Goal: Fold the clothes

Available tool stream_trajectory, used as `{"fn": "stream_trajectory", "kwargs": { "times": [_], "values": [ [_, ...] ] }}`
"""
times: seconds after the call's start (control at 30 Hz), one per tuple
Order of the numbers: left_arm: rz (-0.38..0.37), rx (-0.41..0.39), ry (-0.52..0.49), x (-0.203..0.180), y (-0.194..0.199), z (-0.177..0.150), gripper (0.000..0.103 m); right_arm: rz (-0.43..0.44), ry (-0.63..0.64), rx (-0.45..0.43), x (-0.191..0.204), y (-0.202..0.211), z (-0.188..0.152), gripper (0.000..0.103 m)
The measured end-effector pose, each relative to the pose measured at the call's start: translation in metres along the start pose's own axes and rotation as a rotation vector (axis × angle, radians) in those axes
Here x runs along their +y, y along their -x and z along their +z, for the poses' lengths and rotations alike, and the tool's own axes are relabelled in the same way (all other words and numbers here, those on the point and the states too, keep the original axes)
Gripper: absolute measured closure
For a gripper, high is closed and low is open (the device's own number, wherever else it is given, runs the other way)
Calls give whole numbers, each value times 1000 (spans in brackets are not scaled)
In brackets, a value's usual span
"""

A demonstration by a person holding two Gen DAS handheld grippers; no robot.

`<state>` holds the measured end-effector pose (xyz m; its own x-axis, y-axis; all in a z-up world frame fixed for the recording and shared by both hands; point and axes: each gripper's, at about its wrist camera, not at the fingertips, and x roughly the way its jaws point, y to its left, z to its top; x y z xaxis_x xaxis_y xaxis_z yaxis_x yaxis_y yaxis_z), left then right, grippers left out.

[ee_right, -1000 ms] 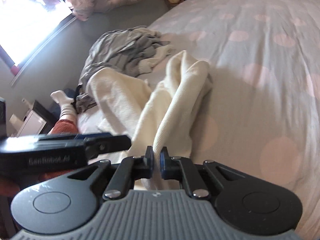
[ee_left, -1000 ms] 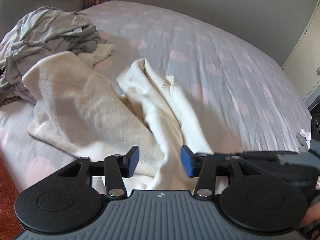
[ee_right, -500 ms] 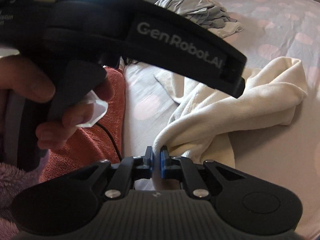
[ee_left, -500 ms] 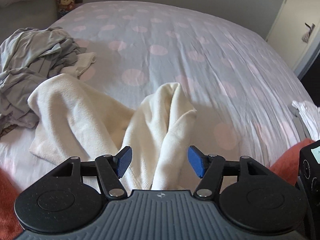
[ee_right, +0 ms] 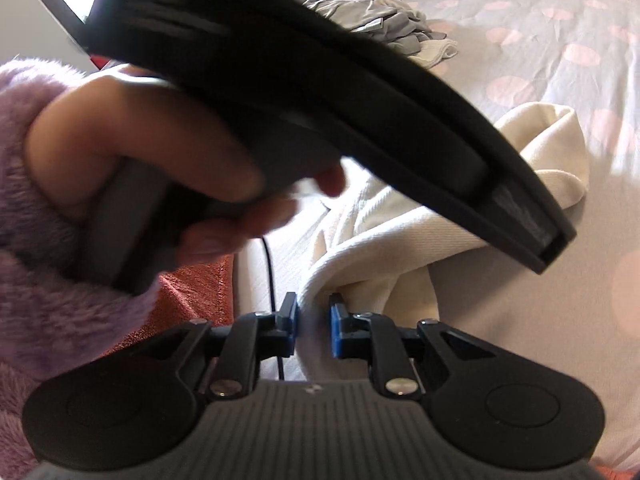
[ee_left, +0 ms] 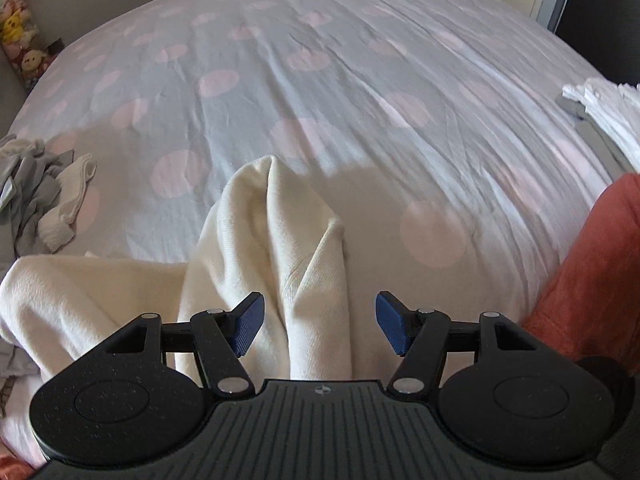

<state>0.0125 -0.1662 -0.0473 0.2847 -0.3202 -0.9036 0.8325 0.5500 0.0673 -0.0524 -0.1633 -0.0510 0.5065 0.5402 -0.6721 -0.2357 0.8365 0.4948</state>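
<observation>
While the left tool [ee_left: 319, 323] tilts down, spread wide over the cream garment [ee_left: 276, 248], the right tool [ee_right: 313, 326] has just been parting, its pads loose around a fold.

— What's sitting around the edges right now?

— A bedsheet [ee_left: 360, 92], pale grey with pink dots, is stretching across the whole mattress, and soft toys [ee_left: 20, 40] are crowding the far left corner.

— Anything on the right?

— An orange-red textured fabric [ee_left: 592, 272] is poking in at the bed's edge, and a thin black cable [ee_right: 272, 276] is running down over the sheet.
</observation>
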Motion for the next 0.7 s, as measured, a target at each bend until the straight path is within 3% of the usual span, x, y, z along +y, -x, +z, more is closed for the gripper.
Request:
{"fn": "stream_trajectory", "kwargs": {
  "times": [0.03,0.2,0.3,0.33,0.37,0.47,0.63,0.7],
  "values": [
    [11,23,-15,-2,-7,1,64,3,-6,-1,-2,1,0,84],
    [37,54,-17,3,-17,-1,94,12,-30,-3,-13,6,-1,80],
    [75,23,21,22,-3,-6,96,18,-61,-9,-23,9,-1,69],
    [88,13,38,29,2,-7,97,-3,-70,-14,-28,10,0,52],
    [101,3,56,37,7,-9,98,-18,-77,-17,-33,11,0,44],
    [191,-24,100,63,25,-17,98,-59,-121,-33,-54,16,5,43],
    [147,-15,220,94,37,-36,98,-146,-197,-66,-87,19,11,43],
    [150,-14,241,97,35,-41,98,-135,-194,-72,-97,17,25,43]
  ]
}}
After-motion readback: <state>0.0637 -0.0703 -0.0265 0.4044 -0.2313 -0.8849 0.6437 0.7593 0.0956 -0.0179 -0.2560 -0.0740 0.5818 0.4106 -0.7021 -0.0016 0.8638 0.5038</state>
